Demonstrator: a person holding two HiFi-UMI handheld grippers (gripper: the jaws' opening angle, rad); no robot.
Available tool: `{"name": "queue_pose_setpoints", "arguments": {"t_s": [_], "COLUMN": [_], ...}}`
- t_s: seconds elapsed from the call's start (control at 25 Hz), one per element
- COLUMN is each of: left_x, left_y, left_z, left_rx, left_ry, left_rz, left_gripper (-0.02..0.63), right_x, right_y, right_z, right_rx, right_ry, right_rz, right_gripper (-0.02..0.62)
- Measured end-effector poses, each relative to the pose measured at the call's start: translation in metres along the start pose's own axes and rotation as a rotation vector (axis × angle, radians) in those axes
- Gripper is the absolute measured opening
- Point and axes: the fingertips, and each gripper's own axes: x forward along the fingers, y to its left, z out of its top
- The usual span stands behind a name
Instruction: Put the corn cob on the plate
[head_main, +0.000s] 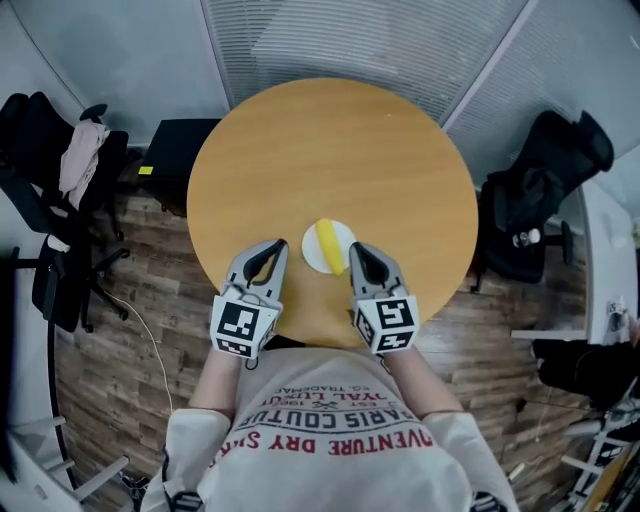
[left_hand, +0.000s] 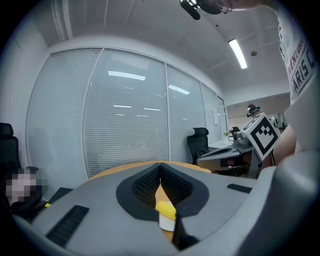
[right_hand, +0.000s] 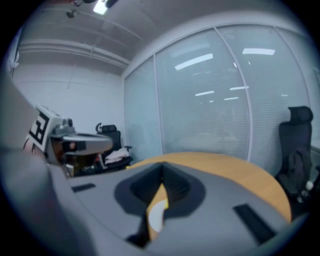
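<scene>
Round wooden counter (head_main: 330, 150): we record one white plate (head_main: 311, 254) close to its near edge, with the yellow corn cob (head_main: 328, 245) lying on it.

Left tool (head_main: 272, 252): jaws closed together, nothing between them, held above the counter just left of the plate.

Right tool (head_main: 357, 252): jaws closed together, likewise empty, just right of the plate.

We see neither tool touching the cob.

Surroundings: a black office chair (head_main: 45, 210) left of the counter, on a wood floor (head_main: 150, 330).
</scene>
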Motion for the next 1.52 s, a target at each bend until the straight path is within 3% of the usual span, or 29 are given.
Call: {"name": "queue_pose_setpoints", "arguments": {"t_s": [0.24, 0.4, 0.76, 1.52], "left_x": [-0.01, -0.01, -0.014, -0.001], "left_y": [-0.013, -0.016, -0.018, -0.008], "left_z": [0.021, 0.036, 0.061, 0.052], "left_rx": [0.026, -0.003, 0.015, -0.003], "left_ry": [-0.052, -0.09, -0.141, -0.11], "left_rz": [-0.004, -0.018, -0.027, -0.017], "left_gripper": [0.035, 0.035, 0.035, 0.035], "right_x": [-0.031, -0.041, -0.041, -0.031], "right_y": [0.004, -0.003, -0.004, 0.002], "right_z": [0.048, 0.069, 0.068, 0.065], "right_rx": [-0.063, -0.076, -0.074, -0.066], "right_ry": [-0.168, -0.228, -0.223, -0.2], "right_rz": [-0.009, -0.027, -0.052, -0.03], "right_gripper": [0.029, 0.029, 0.029, 0.029]}}
